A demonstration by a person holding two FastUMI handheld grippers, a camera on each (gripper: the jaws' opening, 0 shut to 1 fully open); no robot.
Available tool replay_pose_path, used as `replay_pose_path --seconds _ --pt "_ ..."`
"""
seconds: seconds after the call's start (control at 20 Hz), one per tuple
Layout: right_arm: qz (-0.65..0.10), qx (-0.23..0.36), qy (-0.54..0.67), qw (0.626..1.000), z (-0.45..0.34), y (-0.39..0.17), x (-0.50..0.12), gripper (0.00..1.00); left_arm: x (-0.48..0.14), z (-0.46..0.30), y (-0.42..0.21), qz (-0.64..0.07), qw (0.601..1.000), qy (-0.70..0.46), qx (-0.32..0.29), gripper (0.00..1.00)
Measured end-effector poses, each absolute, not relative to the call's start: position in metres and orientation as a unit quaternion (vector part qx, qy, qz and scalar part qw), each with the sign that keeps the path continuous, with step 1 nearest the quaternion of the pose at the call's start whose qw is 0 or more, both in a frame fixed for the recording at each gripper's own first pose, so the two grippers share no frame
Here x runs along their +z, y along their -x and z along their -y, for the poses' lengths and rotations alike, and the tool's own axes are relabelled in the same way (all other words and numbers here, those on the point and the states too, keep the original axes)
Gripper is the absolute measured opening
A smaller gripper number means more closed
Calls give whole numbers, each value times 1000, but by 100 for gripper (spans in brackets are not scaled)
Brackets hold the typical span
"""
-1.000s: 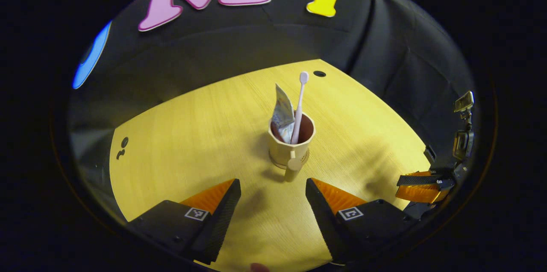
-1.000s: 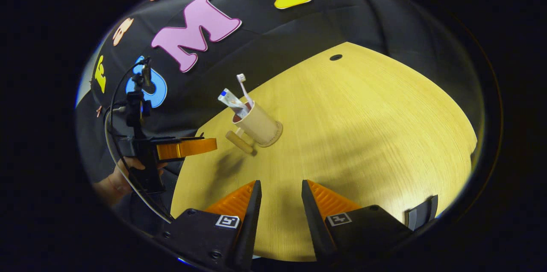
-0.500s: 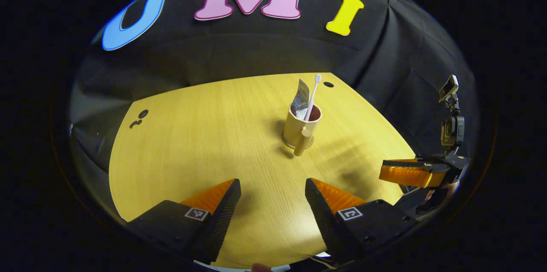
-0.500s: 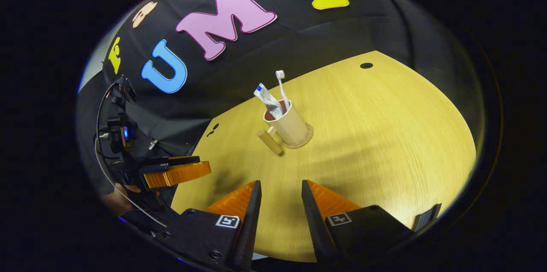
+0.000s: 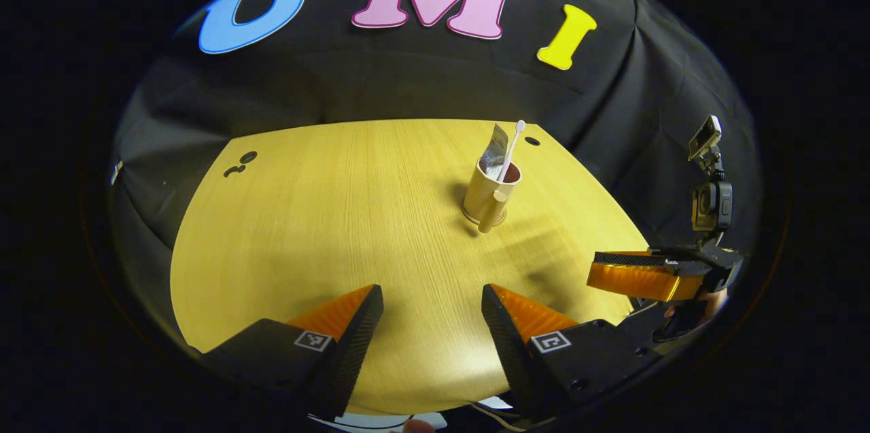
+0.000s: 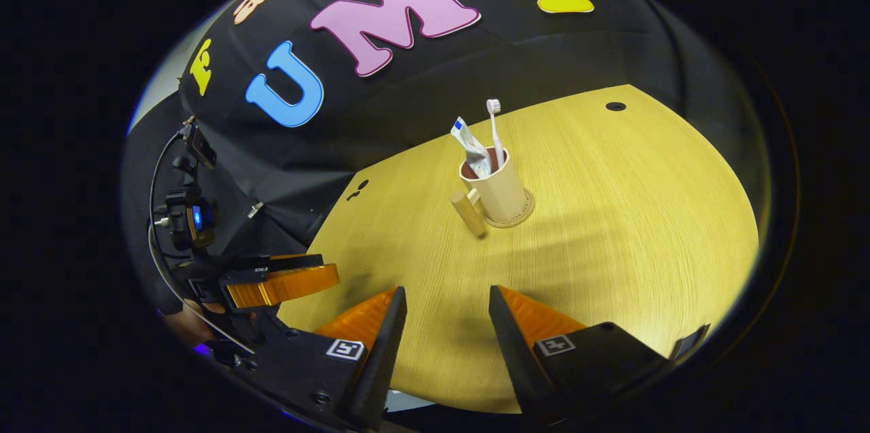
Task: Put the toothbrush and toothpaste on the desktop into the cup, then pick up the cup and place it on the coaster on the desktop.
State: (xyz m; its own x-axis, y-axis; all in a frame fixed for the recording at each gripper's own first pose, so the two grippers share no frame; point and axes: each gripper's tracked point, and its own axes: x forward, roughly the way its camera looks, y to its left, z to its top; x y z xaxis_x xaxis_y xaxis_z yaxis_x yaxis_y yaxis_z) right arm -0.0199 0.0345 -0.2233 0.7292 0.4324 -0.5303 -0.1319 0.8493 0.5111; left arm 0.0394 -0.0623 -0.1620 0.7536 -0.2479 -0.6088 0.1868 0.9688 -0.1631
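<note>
A beige cup (image 5: pixel 486 194) (image 6: pixel 501 192) with a stick-like handle stands upright on a round coaster (image 5: pixel 484 219) (image 6: pixel 522 211) on the yellow wooden desktop (image 5: pixel 340 215) (image 6: pixel 612 215). A white toothbrush (image 5: pixel 512 146) (image 6: pixel 497 130) and a toothpaste tube (image 5: pixel 495 147) (image 6: pixel 470 145) stick up out of the cup. My left gripper (image 5: pixel 429 324) is open near the front edge, well short of the cup, nothing between its fingers. My right gripper (image 6: pixel 445 327) is also open and empty, far from the cup. The right gripper appears at the right of the left gripper view (image 5: pixel 646 276); the left gripper appears at the left of the right gripper view (image 6: pixel 279 280).
Small dark holes mark the desktop at the far right (image 5: pixel 532 141) (image 6: pixel 616 106) and the far left (image 5: pixel 238 164) (image 6: pixel 357 189). Black cloth walls the booth behind the desk. A hand (image 6: pixel 183 324) holds the left gripper at the desk's edge.
Both grippers have drawn back from the cup toward the desk's front edge, so the cup looks smaller and farther. The cup, toothbrush and toothpaste have stayed put on the coaster.
</note>
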Motion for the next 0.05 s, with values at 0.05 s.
replay_pose_path --seconds 0.05 --pt "-334 157 -226 902 -34 21 -223 80 -162 62 -36 -331 935 49 -115 90"
